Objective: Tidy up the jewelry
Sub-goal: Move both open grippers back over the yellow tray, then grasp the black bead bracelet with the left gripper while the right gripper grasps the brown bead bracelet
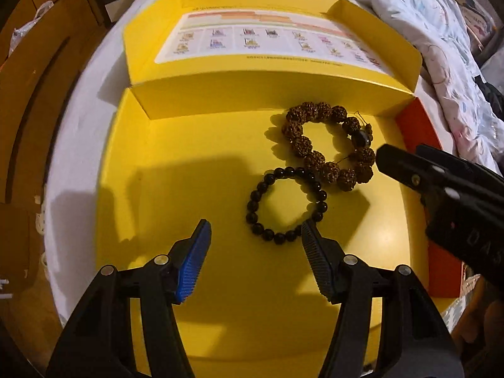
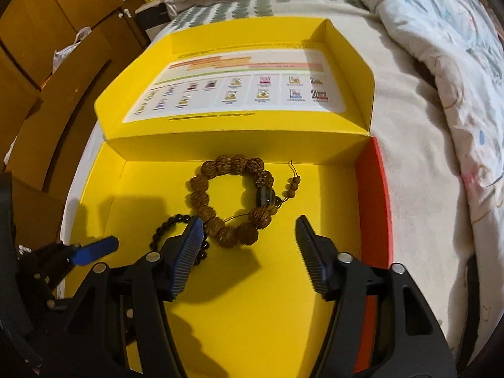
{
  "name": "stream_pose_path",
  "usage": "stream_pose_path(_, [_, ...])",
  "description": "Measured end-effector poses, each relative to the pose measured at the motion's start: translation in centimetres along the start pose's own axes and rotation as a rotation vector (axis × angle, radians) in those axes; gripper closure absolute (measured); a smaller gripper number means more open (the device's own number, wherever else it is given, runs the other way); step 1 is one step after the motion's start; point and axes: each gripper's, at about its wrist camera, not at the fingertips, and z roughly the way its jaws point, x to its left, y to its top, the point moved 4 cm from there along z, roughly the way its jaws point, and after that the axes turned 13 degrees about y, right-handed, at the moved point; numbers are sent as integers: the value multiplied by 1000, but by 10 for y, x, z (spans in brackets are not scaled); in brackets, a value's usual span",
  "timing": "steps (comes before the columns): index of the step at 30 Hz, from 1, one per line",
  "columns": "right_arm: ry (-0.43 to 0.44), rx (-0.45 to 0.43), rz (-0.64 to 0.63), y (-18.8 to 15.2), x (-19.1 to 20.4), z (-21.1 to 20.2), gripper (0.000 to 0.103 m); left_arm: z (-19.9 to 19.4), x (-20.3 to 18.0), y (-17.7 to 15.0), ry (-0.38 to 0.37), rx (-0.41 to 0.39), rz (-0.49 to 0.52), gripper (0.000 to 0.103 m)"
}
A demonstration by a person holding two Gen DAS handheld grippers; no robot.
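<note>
A brown rough-bead bracelet (image 1: pixel 324 163) and a black round-bead bracelet (image 1: pixel 264 230) lie touching on the floor of an open yellow box (image 1: pixel 189 173). My left gripper (image 1: pixel 255 231) is open and empty, just short of the black bracelet, whose near edge lies by its right finger. My right gripper (image 2: pixel 249 225) is open and empty, just short of the brown bracelet (image 2: pixel 201 201); the black bracelet (image 2: pixel 167 226) is partly hidden behind its left finger. The right gripper shows in the left wrist view (image 1: pixel 406 170), and the left gripper's blue pad (image 2: pixel 94 249) shows in the right wrist view.
The box (image 2: pixel 283 252) has a red right wall (image 2: pixel 375 201) and a flipped-open lid with a printed sheet (image 2: pixel 239 91) behind. It rests on a bed with a rumpled quilt (image 2: pixel 441 63) on the right. Wooden cabinets (image 2: pixel 47 31) stand on the left.
</note>
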Motion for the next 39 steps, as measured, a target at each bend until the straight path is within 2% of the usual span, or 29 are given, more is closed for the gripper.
stream_pose_path(4, [2,26,-3,1,-5,14,45,9,-2,2,4,10,2,43])
stream_pose_path(8, [5,46,1,2,-6,25,54,16,-1,3,11,22,-8,43])
stream_pose_path(12, [-3,76,0,5,-7,36,57,22,-1,0,10,47,-2,43])
stream_pose_path(26, [-71,86,-2,14,-18,63,57,32,-3,3,14,51,-17,45])
stream_pose_path(27, [-78,86,-7,15,-18,64,58,32,-3,3,16,51,-19,47])
stream_pose_path(29, [-101,84,-18,15,-17,66,62,28,-3,1,29,44,-13,62])
stream_pose_path(31, [-122,88,-37,15,-17,68,64,28,-3,3,34,42,-9,66])
stream_pose_path(33, [-130,88,-37,15,-17,68,70,28,-2,6,37,45,-14,69])
stream_pose_path(38, [-119,99,-40,14,-18,65,77,27,3,8,42,48,-23,90])
stream_pose_path(39, [-119,100,-41,13,-18,65,78,27,4,8,43,47,-24,91])
